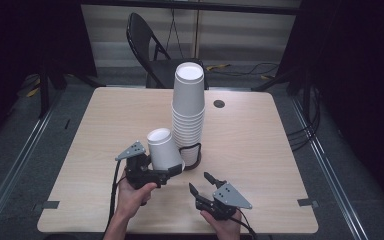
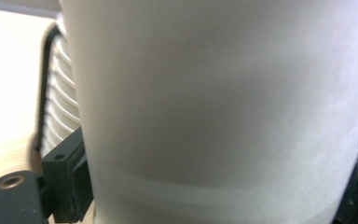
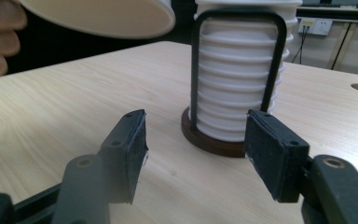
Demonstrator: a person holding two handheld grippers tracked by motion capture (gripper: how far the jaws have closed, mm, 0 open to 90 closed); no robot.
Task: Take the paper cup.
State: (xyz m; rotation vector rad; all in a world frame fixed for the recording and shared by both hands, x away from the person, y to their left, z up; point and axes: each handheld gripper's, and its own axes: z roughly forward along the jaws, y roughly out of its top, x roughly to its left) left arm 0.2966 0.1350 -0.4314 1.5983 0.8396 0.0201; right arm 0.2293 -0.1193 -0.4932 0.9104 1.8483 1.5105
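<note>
Your left tool is clamped on the rim of a single paper cup, held upside down just left of the cup stack in its black holder on the tabletop. It's light and crushable (grip gently near the rim). No readable print. Your right tool hangs half-open, empty.

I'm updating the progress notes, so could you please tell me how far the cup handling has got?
Done: one paper cup is apart from the cup stack in its black holder. In hand: the left tool grips that cup, upside down and tilted, off the table. Left: setting it down; the right tool is open and empty.
</note>
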